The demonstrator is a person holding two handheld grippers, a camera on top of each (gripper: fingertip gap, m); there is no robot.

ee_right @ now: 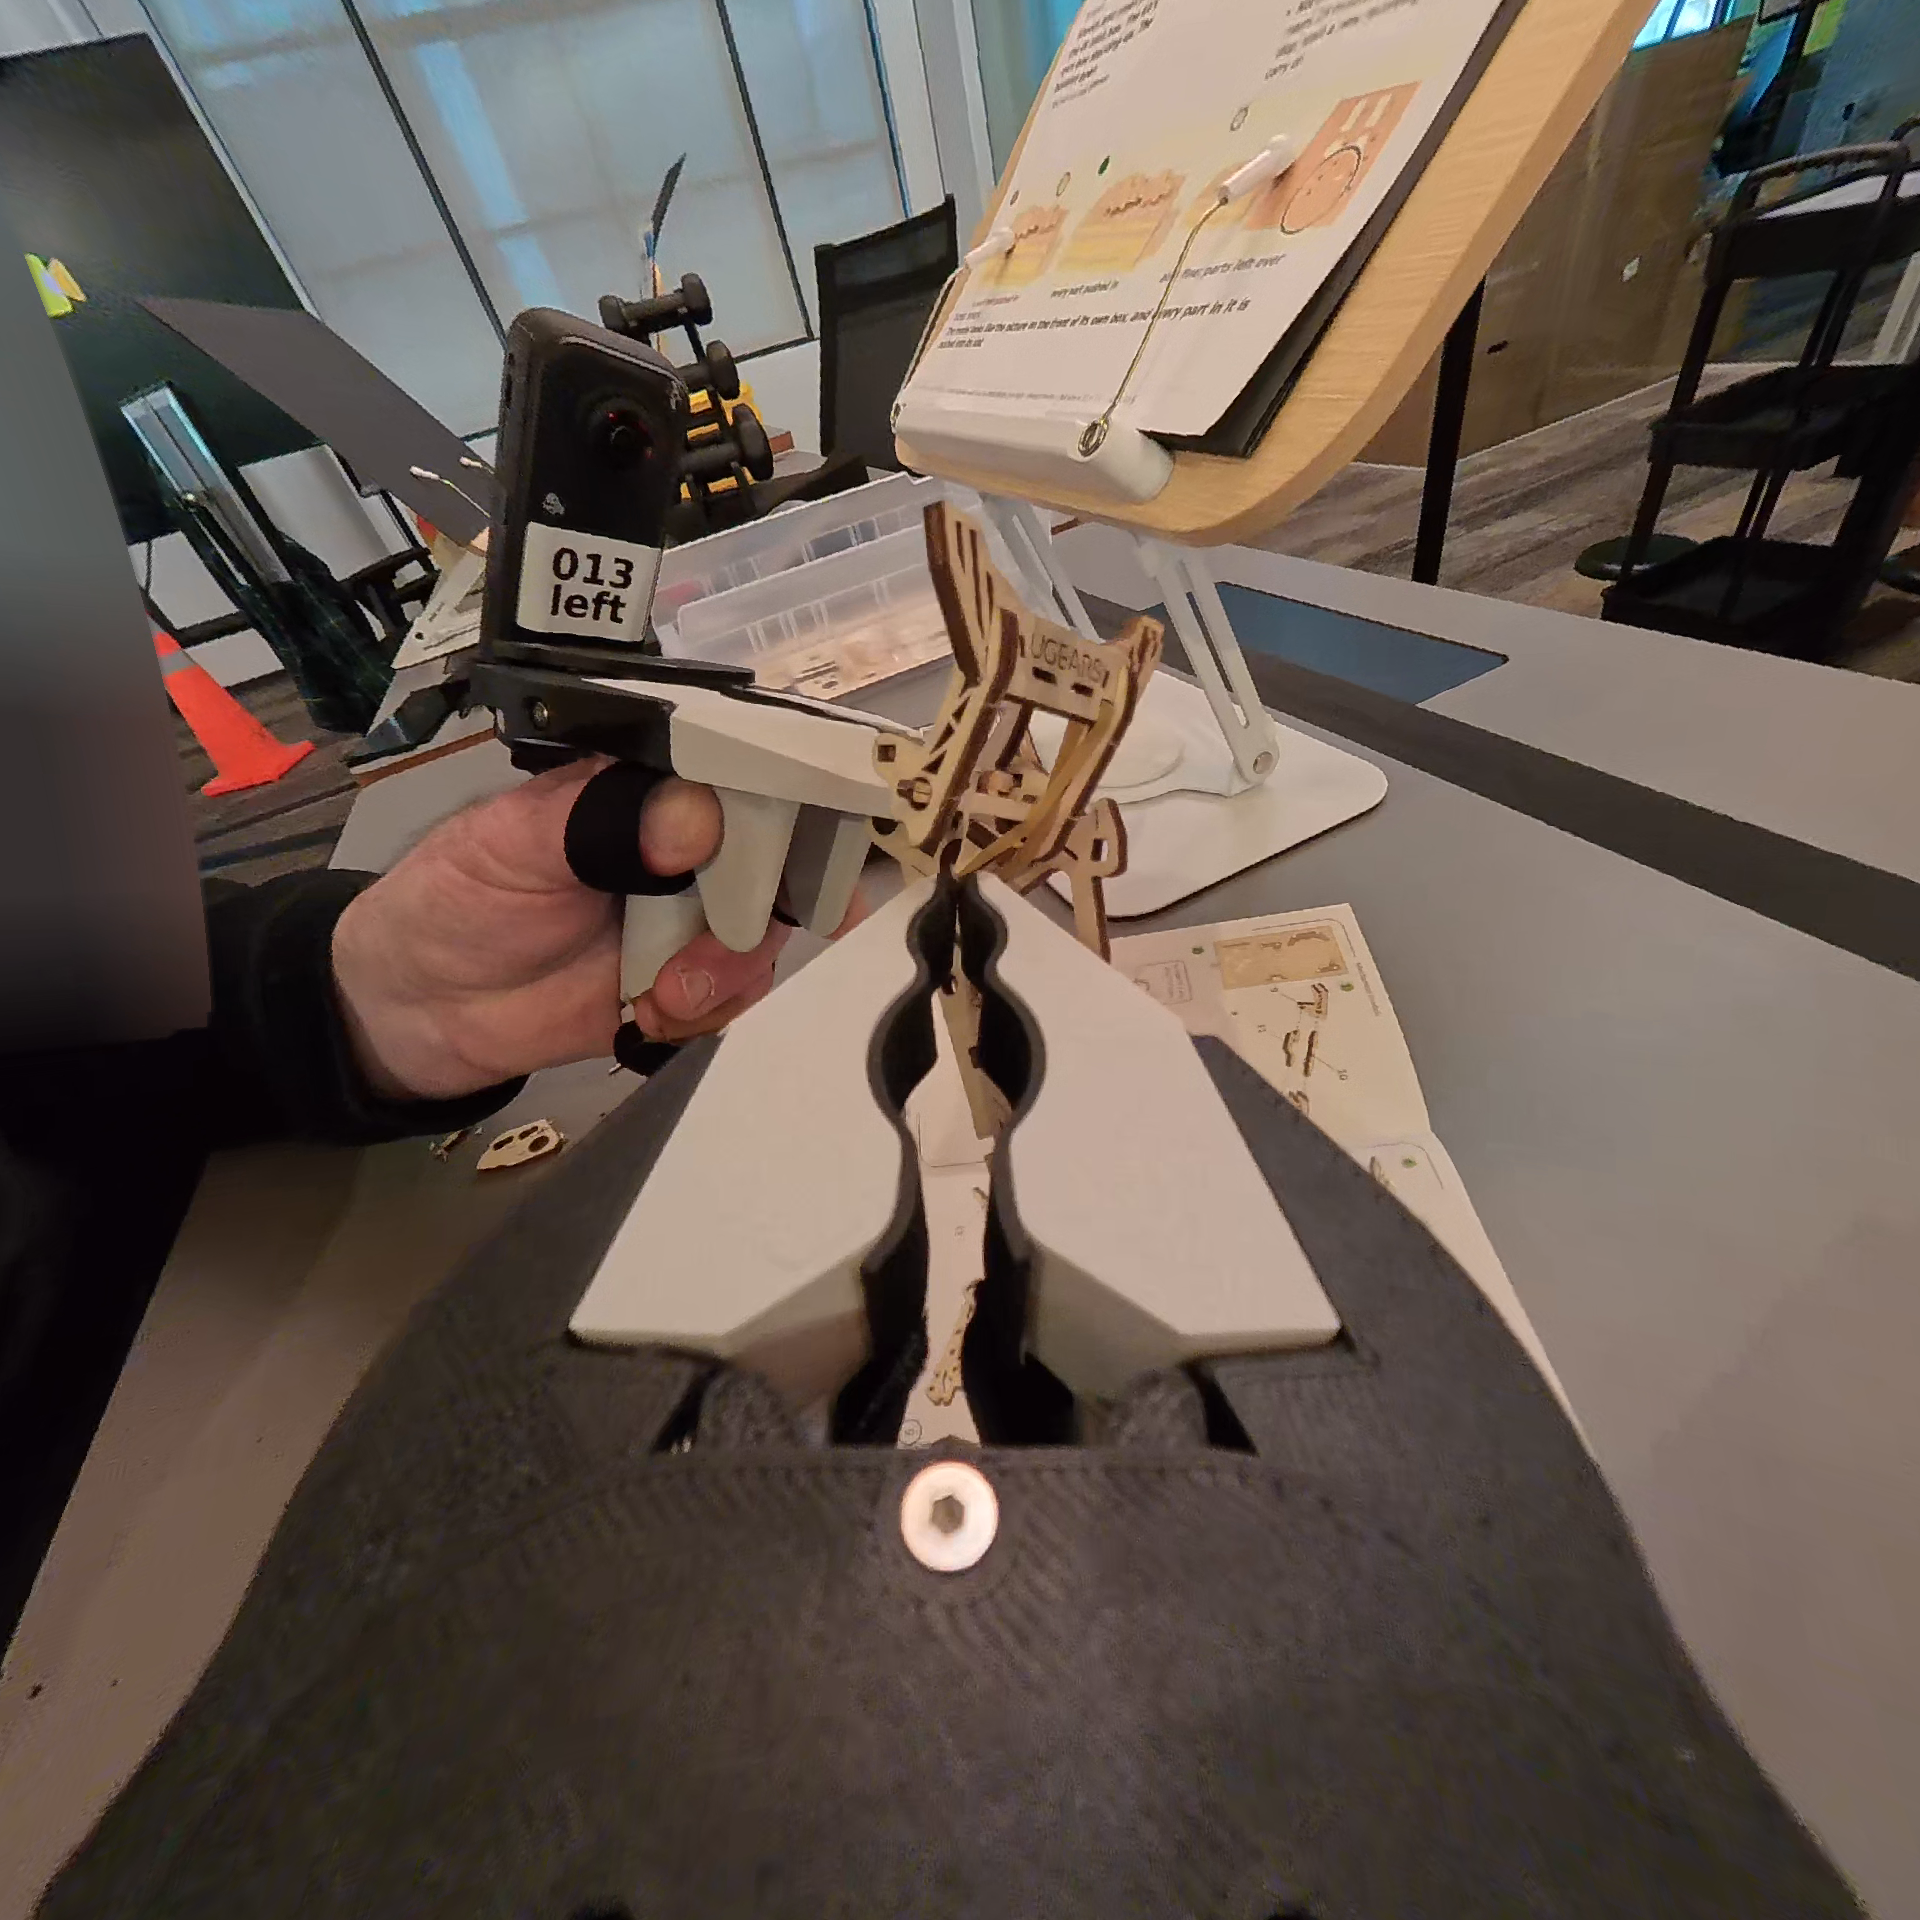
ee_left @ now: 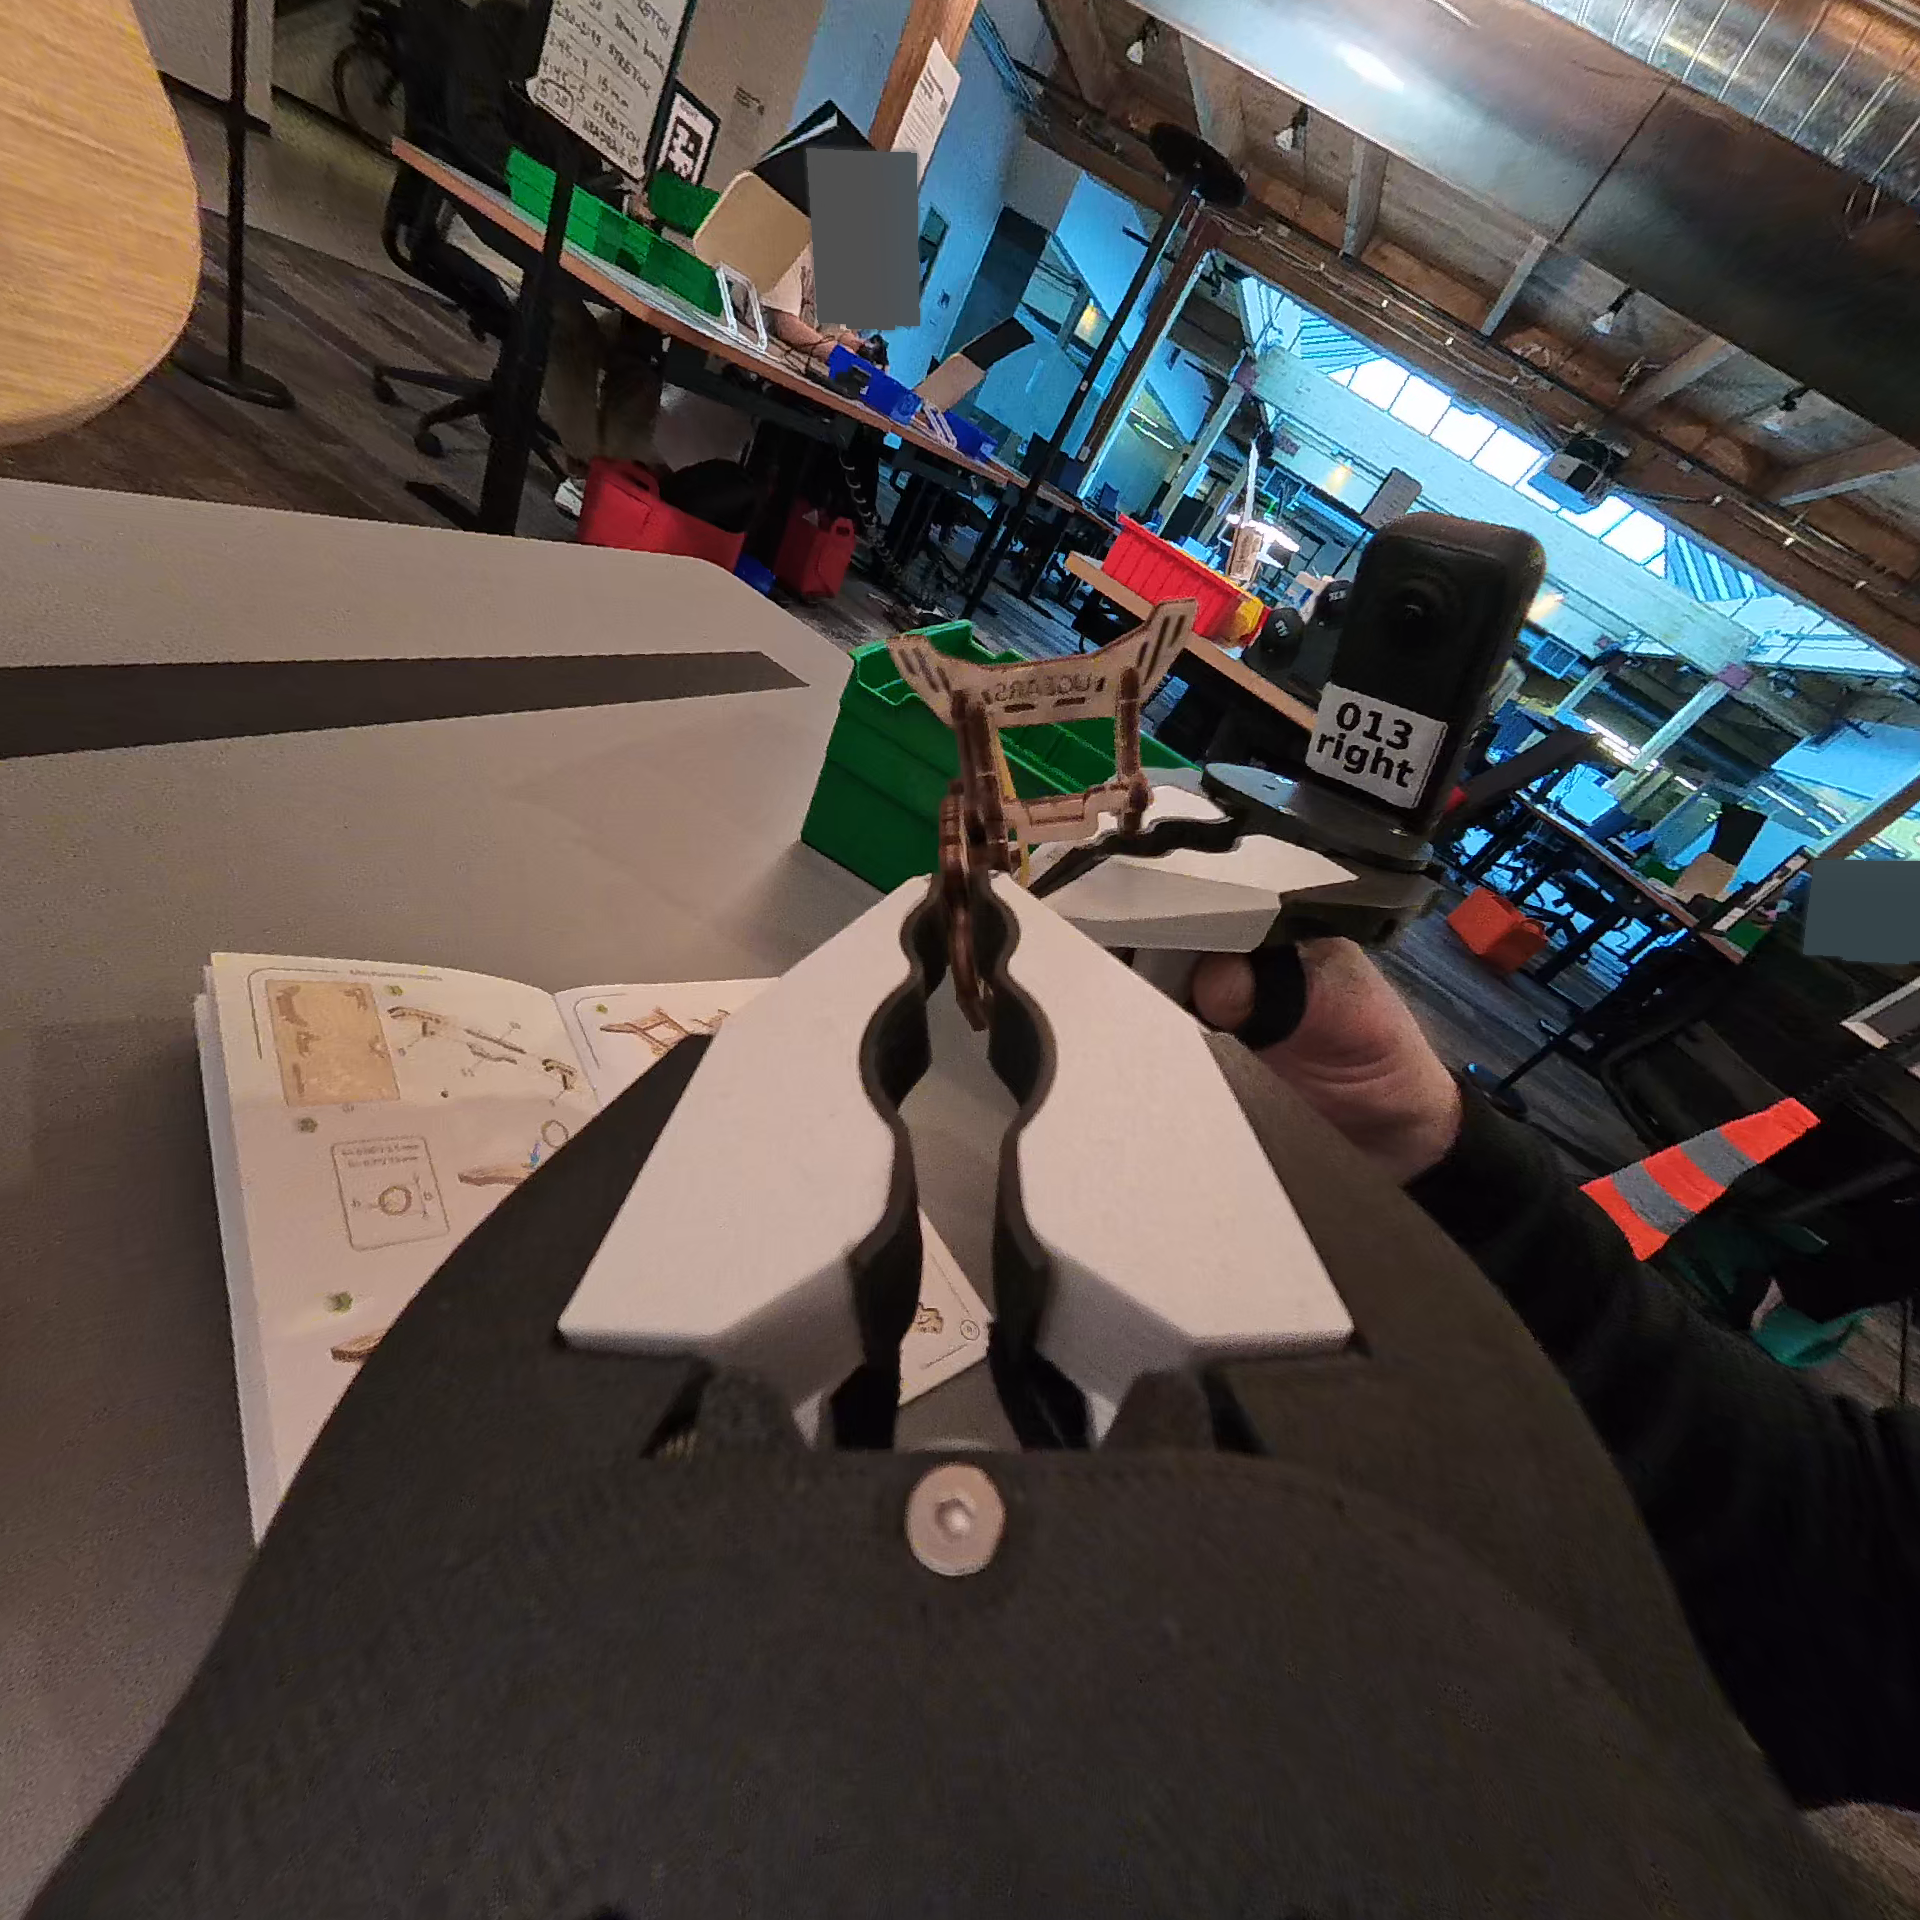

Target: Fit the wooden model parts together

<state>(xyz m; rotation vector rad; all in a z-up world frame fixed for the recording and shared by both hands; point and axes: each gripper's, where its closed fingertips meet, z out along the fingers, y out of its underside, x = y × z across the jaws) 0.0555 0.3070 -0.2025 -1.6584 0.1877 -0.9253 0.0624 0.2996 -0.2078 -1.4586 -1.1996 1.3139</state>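
Observation:
A light wooden model (ee_left: 1039,727) with dark laser-cut edges is held in the air between both grippers. My left gripper (ee_left: 961,914) is shut on a thin lower part of it, and the frame rises above the white fingertips. My right gripper (ee_right: 956,894) is shut on another thin lower piece of the model (ee_right: 1023,717), with a wooden strip running down between its fingers. In the right wrist view the left gripper (ee_right: 888,764) comes in from the left, held by a hand. In the left wrist view the right gripper (ee_left: 1091,868) comes in from the right.
An open instruction booklet (ee_left: 395,1091) lies on the grey table (ee_left: 416,831) below, and it also shows in the right wrist view (ee_right: 1288,997). A green bin (ee_left: 883,790) stands at the table edge. A book stand (ee_right: 1195,312), a clear plastic box (ee_right: 810,592) and a loose wooden piece (ee_right: 520,1143) are nearby. The tips of both grippers are at nearly the same place.

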